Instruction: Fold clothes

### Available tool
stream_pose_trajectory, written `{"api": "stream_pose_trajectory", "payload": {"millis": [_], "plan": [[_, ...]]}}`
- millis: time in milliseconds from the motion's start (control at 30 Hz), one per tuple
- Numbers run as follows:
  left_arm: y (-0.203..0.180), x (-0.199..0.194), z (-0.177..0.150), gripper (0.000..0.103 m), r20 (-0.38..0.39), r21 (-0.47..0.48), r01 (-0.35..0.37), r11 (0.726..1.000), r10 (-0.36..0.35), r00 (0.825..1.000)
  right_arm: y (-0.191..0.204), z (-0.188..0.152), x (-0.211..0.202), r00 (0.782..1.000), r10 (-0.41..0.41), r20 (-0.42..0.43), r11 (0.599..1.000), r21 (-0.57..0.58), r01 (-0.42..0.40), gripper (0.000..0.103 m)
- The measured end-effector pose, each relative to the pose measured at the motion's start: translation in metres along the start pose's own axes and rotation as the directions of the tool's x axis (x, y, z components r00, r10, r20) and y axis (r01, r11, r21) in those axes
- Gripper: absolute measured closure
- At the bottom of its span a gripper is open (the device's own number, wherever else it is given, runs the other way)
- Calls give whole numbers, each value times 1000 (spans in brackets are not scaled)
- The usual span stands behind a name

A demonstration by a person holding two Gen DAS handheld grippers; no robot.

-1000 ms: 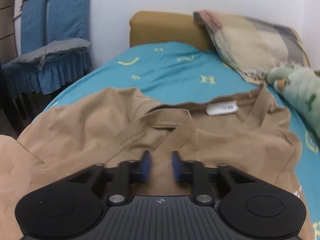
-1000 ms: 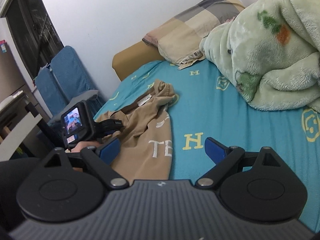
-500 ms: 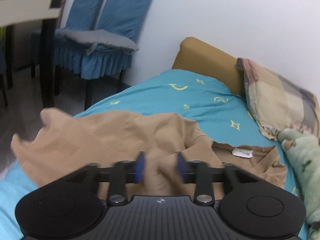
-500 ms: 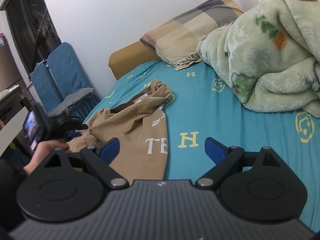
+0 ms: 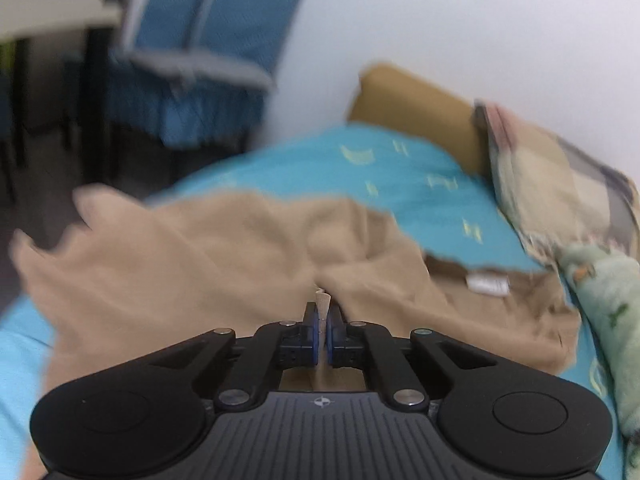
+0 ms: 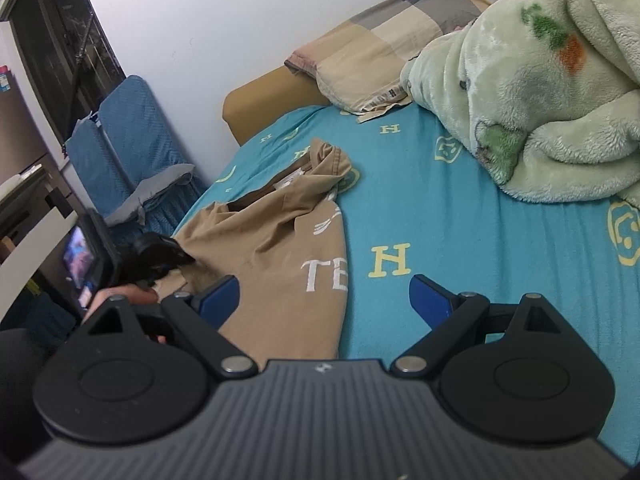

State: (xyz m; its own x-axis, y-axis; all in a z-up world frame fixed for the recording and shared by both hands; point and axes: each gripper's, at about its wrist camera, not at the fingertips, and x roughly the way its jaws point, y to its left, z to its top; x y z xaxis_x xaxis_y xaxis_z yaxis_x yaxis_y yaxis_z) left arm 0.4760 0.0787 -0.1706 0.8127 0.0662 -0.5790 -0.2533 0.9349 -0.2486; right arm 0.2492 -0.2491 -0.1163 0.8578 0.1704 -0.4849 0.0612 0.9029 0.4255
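On the turquoise bed (image 6: 460, 248) the tan T-shirt (image 6: 280, 248) lay rumpled, no neat fold yet made. The left tool (image 5: 322, 320) had just clamped its near edge; the right tool (image 6: 324, 300) hovered wide open, empty. Nearly all folding remained.

We see the left gripper (image 5: 322, 326) with its blue pads nearly together, pinching a fold of the tan shirt (image 5: 224, 264) at the near centre. The shirt spreads across the turquoise bedsheet (image 5: 400, 176), its white neck label (image 5: 489, 283) lying to the right. Far right, a checked pillow (image 5: 560, 184) leans by the mustard headboard (image 5: 416, 108), with a green fleece blanket (image 5: 608, 304) nearer. Far left stands a blue-covered chair (image 5: 216, 40) (the whole view is blurred).
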Motion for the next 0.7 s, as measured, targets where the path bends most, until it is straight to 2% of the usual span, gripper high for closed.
{"api": "stream_pose_trajectory", "payload": {"millis": [33, 133, 233, 300, 367, 400, 433, 500, 600, 700], "plan": [[1, -6, -1, 99, 9, 6, -24, 1000, 24, 1000, 1, 0, 0, 1000, 3, -1, 1000, -3, -3, 10], [5, -12, -8, 99, -47, 74, -59, 996, 62, 997, 5, -1, 0, 1000, 14, -4, 1000, -17, -14, 10], [4, -40, -19, 91, -65, 167, 1, 986, 10, 998, 10, -3, -2, 1000, 26, 1, 999, -43, -26, 10], [2, -67, -25, 63, -76, 224, 40, 974, -24, 997, 14, -4, -4, 999, 32, 5, 998, -59, -32, 10], [-3, -100, -29, 47, -83, 275, 75, 959, -54, 995, 17, -5, -5, 999, 39, 8, 997, -71, -38, 10], [-5, -121, -31, 38, -78, 304, 81, 949, -59, 995, 19, -5, -6, 999, 42, 9, 996, -77, -41, 10], [-7, -141, -34, 32, -71, 330, 85, 940, -65, 995, 21, -6, -7, 999, 45, 12, 996, -83, -44, 10], [-10, -181, -38, 13, -46, 364, 81, 928, -69, 997, 23, -7, -9, 998, 56, 21, 994, -97, -54, 10], [-13, -231, -45, 3, -21, 395, 76, 916, -74, 997, 25, -8, -13, 998, 60, 33, 992, -112, -56, 10], [-16, -276, -54, 1, -4, 425, 76, 902, -82, 997, 24, -7, -20, 996, 59, 64, 992, -118, -51, 10]]}}
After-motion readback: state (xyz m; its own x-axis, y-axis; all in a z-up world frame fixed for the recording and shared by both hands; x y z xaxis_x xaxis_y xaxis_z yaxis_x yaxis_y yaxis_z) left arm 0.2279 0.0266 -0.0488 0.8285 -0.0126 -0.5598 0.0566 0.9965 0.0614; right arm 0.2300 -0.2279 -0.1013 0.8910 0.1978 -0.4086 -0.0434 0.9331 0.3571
